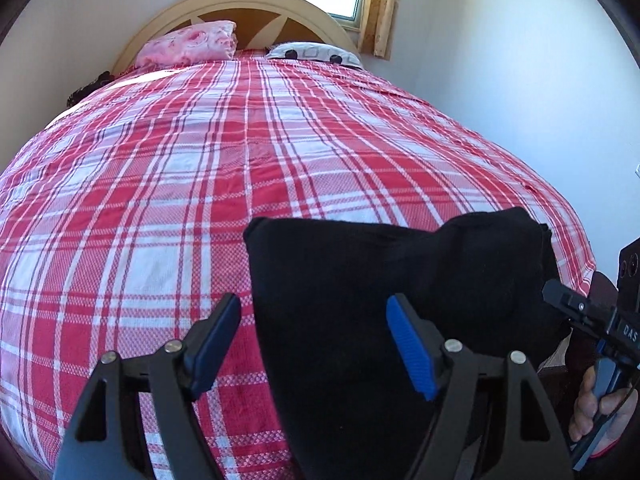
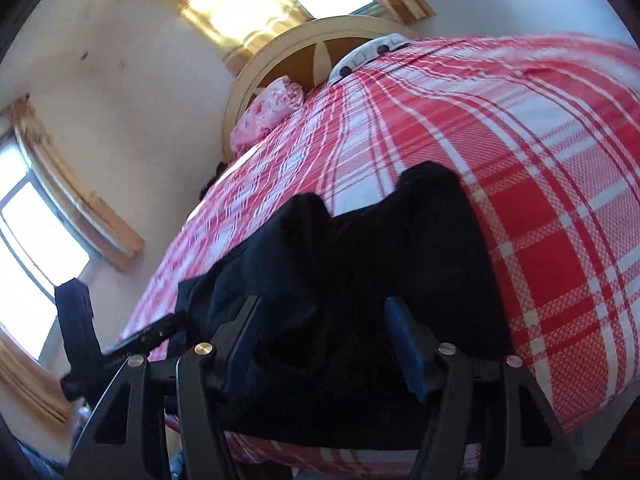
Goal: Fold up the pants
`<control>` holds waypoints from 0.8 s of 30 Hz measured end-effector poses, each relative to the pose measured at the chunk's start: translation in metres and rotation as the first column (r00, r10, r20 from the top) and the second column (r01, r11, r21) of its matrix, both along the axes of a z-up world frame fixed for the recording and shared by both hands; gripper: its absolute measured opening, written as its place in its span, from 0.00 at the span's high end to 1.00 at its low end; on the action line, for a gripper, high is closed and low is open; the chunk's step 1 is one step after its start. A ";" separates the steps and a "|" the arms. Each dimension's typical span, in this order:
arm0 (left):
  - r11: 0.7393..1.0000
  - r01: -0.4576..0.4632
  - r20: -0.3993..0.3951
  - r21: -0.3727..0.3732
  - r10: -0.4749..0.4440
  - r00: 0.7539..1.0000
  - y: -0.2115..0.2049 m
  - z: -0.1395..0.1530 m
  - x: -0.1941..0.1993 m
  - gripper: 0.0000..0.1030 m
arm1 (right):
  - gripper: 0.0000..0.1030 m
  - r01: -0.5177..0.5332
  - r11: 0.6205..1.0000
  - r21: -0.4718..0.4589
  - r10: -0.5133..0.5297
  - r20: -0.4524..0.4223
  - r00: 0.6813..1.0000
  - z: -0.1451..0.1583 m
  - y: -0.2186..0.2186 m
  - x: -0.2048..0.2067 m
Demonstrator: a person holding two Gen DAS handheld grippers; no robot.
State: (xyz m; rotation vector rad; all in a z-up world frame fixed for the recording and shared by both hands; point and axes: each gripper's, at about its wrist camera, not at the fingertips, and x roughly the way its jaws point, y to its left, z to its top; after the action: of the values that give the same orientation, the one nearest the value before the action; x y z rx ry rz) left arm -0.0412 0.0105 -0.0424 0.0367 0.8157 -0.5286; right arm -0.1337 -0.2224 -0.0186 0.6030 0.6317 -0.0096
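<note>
Black pants (image 1: pixel 360 280) lying on bed (image 1: pixel 200 160) near foot edge, bunched into a rough folded block, lumpy at 12 o'clock end. Left hand-held gripper (image 1: pixel 316 344) apart, hovering over pants' left edge, one finger (image 1: pixel 216 332) above plaid, other finger (image 1: pixel 408 344) above cloth, nothing clamped. Right hand-held gripper (image 2: pixel 320 340) likewise apart, low over pants (image 2: pixel 380 260), cloth between fingers but not pinched as far as visible; contact hard to tell, frame blurred. Likely soft, light, limp knit: will sag and slide off a loose grip, no fragility. Best taken at a thick edge or corner, pinching all layers, one gripper at 9 o'clock side, other at 3 o'clock.
</note>
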 end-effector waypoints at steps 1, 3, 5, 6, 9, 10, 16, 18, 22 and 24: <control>1.000 -0.001 -0.007 -0.006 0.001 1.000 0.003 -0.001 -0.001 0.25 | 0.38 -0.025 1.000 0.003 0.025 -0.004 1.000 -0.001 0.004 0.002; 1.000 -0.006 -0.022 -0.020 0.005 1.000 0.009 -0.004 0.000 0.24 | 0.38 -0.069 0.998 -0.012 0.069 -0.012 0.998 -0.001 0.013 0.005; 1.000 -0.017 -0.029 -0.020 0.017 0.999 0.014 -0.007 0.001 0.24 | 0.38 -0.078 0.997 -0.023 0.078 -0.006 0.997 -0.002 0.012 0.003; 0.999 -0.028 -0.033 -0.022 0.027 0.999 0.018 -0.009 0.000 0.24 | 0.38 -0.065 0.998 0.012 0.065 0.012 0.998 -0.003 0.005 0.002; 0.998 -0.049 -0.051 -0.029 0.048 0.998 0.024 -0.012 0.002 0.24 | 0.42 -0.030 0.990 0.138 0.024 0.047 0.999 -0.012 -0.012 0.004; 0.998 -0.055 -0.053 -0.029 0.053 0.997 0.025 -0.011 0.002 0.24 | 0.51 -0.041 0.994 0.106 0.037 0.034 0.999 -0.011 -0.007 0.008; 0.999 -0.047 0.009 -0.005 0.047 0.999 0.016 0.002 0.001 0.24 | 0.80 -0.122 0.989 -0.086 0.116 -0.062 0.991 0.001 0.011 0.019; 0.999 -0.044 0.039 -0.010 0.044 0.998 0.013 0.011 -0.001 0.24 | 0.81 -0.125 0.987 -0.106 0.122 -0.031 0.992 0.011 0.011 0.013; 0.999 -0.036 0.089 -0.013 0.037 0.995 0.005 0.023 -0.005 0.24 | 0.82 -0.108 0.966 -0.235 0.127 0.071 0.989 0.048 0.018 -0.010; 1.000 -0.022 0.103 -0.012 0.023 0.994 -0.002 0.024 -0.007 0.24 | 0.82 -0.063 0.954 -0.294 0.097 0.104 0.990 0.060 0.015 -0.023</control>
State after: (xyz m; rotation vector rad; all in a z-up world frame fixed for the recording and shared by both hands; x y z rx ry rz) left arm -0.0482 0.0087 -0.0189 0.0441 0.7119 -0.5054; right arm -0.1570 -0.2070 0.0419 0.2905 0.5275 0.0091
